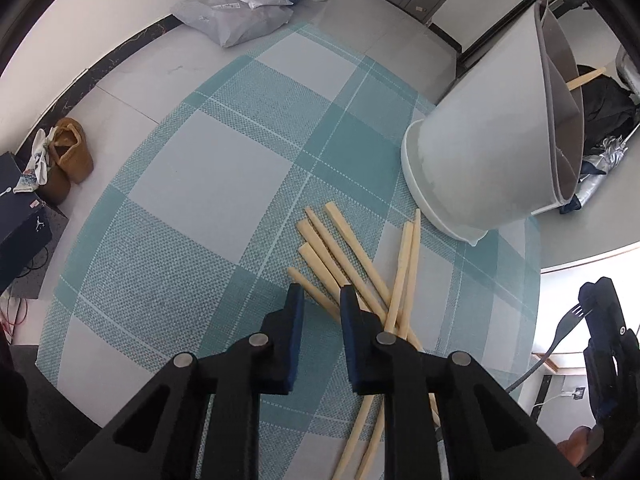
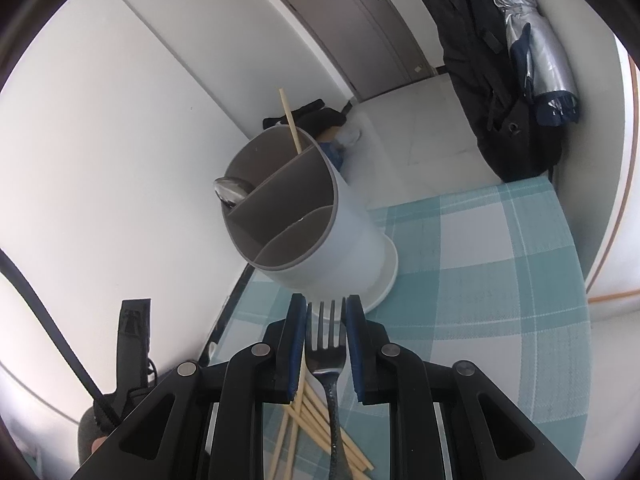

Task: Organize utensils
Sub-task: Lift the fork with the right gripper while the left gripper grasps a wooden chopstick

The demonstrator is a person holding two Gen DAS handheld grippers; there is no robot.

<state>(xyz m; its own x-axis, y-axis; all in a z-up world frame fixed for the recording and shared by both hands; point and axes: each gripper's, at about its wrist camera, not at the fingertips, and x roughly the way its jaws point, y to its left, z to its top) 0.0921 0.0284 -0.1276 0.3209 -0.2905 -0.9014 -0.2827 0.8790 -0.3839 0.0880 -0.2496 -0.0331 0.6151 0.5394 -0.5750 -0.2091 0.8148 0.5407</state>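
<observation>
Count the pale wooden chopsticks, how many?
8 visible: seven chopsticks lie heaped on the teal checked placemat, one stands in the white plastic holder. The left gripper may hide more.

Shiny metal fork point(image 2: 325, 360) & spoon point(image 2: 232, 194); pale matt wood chopsticks point(image 1: 344, 256); smooth matt plastic holder point(image 1: 480, 160); woven checked cloth point(image 1: 200, 184).

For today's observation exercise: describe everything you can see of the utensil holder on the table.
The utensil holder is a round, pale grey tub, seemingly plastic, with a darker liner whose walls split it into compartments. It stands upright in a shallow white saucer-like base on the checked teal tablecloth. One chopstick leans out of the far compartment; a metal spoon rests in another. The nearest compartment looks empty. Neither gripper touches it.
</observation>
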